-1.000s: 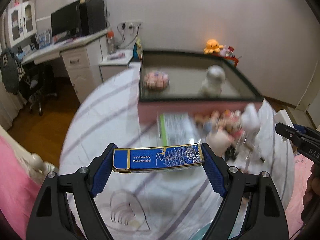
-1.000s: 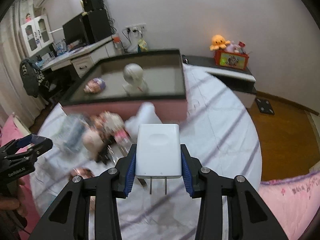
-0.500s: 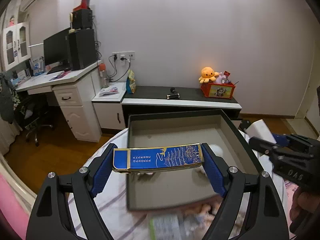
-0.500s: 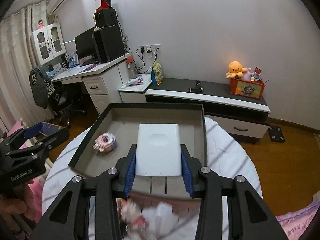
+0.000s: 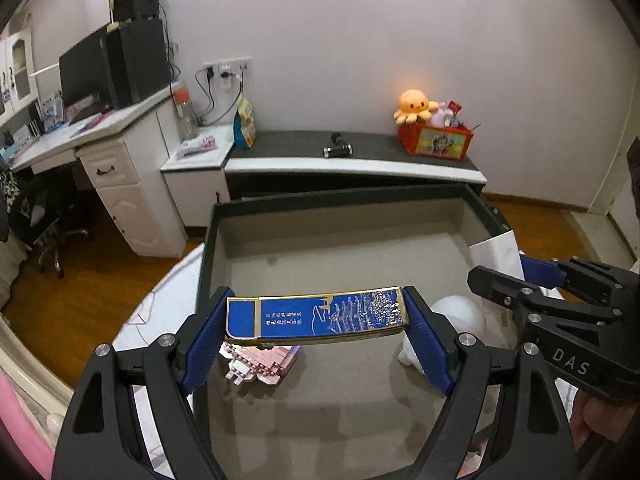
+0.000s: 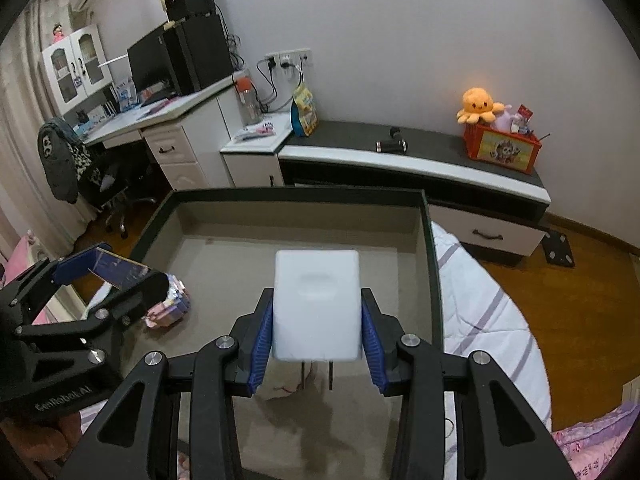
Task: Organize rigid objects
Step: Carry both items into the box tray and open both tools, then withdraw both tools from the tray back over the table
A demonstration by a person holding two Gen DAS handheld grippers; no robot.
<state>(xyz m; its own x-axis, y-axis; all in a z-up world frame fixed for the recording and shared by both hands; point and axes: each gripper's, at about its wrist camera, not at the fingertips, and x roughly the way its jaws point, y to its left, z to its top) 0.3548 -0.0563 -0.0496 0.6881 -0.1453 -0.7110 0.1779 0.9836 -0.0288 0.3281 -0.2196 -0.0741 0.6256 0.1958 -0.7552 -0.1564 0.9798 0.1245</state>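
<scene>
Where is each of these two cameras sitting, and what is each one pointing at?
Left wrist: rides on the left gripper, looking down past its held blue box into the open tray; the right gripper shows beside it.
Right wrist: rides on the right gripper, looking down past its white charger into the tray; the left gripper shows.
Shared: tray, pink block toy, orange octopus plush.

White figure (image 5: 456,316) partly behind gripper

Tray (image 5: 206,264) on bed (image 6: 480,312); brick model (image 5: 260,364) in tray at left; figurine (image 5: 456,312) in tray at right; cabinet (image 5: 352,168) behind tray.
</scene>
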